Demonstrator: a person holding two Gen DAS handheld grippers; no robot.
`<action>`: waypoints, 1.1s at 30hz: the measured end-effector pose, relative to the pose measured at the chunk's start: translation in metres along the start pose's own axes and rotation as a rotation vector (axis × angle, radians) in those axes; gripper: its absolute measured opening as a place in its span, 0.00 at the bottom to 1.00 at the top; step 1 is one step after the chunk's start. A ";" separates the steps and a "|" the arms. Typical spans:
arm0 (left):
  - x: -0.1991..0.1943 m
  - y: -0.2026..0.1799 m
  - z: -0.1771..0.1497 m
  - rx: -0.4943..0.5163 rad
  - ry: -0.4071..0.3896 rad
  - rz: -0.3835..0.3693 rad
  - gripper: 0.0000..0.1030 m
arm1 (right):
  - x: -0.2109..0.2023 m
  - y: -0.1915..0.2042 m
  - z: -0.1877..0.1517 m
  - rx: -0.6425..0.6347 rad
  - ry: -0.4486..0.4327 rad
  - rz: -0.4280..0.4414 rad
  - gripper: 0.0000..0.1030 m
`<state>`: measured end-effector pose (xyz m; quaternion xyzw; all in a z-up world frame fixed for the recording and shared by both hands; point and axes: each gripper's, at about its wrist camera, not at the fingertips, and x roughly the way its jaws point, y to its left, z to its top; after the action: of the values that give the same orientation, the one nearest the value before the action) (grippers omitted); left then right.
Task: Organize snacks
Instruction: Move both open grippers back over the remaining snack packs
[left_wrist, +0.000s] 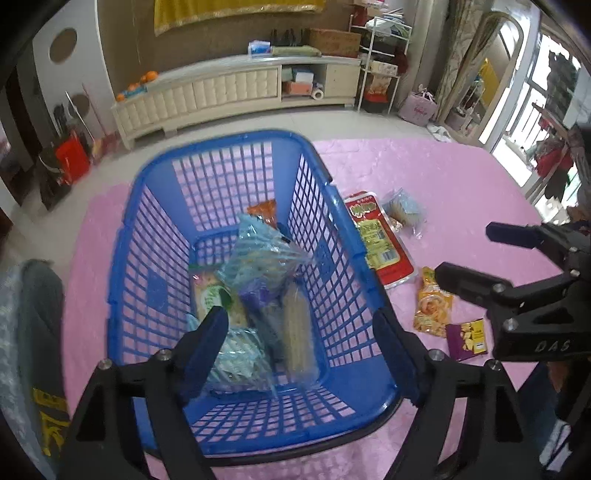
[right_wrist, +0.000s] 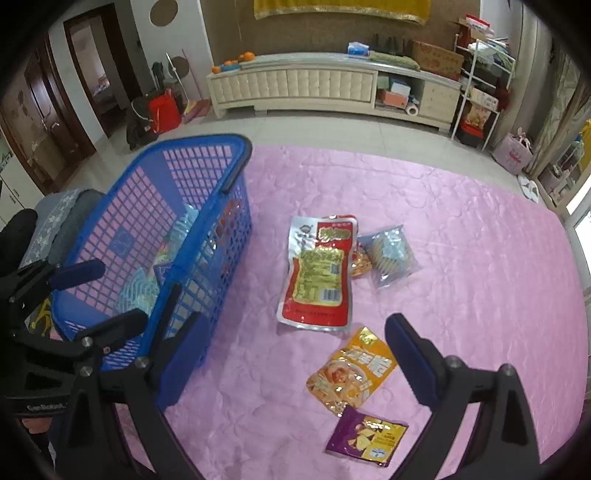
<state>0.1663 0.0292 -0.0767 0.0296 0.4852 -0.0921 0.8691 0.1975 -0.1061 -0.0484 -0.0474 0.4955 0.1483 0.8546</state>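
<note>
My left hand-held gripper (left_wrist: 299, 345) hangs spread and empty over the blue basket (left_wrist: 334, 206) on the pink worktop (right_wrist: 461, 240). My right hand-held gripper (right_wrist: 295, 354) is spread above the orange packet (right_wrist: 351, 371), whose long axis runs diagonally, beside the red pouch (right_wrist: 317, 273), lengthwise away from me.

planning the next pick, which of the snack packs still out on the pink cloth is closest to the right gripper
The small purple and yellow pack, lying right under the open right gripper. The orange pack lies just beyond it; the big red pack and clear blue pack are farther off.
</note>
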 end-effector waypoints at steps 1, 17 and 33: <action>-0.006 -0.003 0.000 0.011 -0.007 0.001 0.80 | -0.004 -0.002 0.000 0.002 -0.006 0.005 0.95; -0.063 -0.074 -0.004 0.088 -0.116 -0.058 0.81 | -0.064 -0.055 -0.032 -0.008 -0.060 -0.026 0.95; 0.004 -0.133 -0.072 0.072 0.043 -0.105 0.81 | -0.023 -0.071 -0.114 -0.325 0.064 -0.004 0.95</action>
<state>0.0831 -0.0914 -0.1131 0.0374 0.5009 -0.1544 0.8508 0.1135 -0.2041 -0.0911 -0.1904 0.4918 0.2233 0.8198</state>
